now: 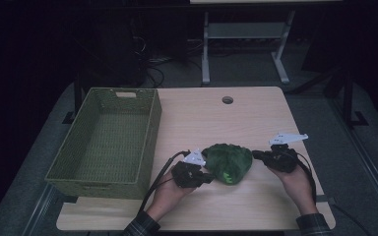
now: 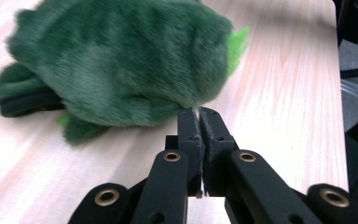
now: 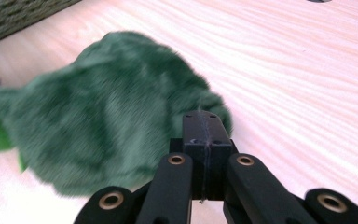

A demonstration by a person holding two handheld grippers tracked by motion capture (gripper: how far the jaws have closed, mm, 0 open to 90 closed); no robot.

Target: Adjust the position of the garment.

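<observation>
The green plush toy point(image 1: 228, 162) lies on the bench point(image 1: 256, 123), just right of the woven basket point(image 1: 106, 140), with a claw at either side. The left claw point(image 2: 199, 114) is closed on a pinch of fur at the toy's edge; the right claw point(image 3: 202, 119) is closed too — seemingly on fur, though blur hides the bite. Such thin holds could slip, dropping the toy short of the basket. Both hands angle inward toward the toy — forearms low.

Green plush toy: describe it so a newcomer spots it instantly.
On the light wooden table, look right of the woven green basket, near the front edge. The green plush toy sits between the left gripper and right gripper: furry, dark green, with bright-green trim.
</observation>
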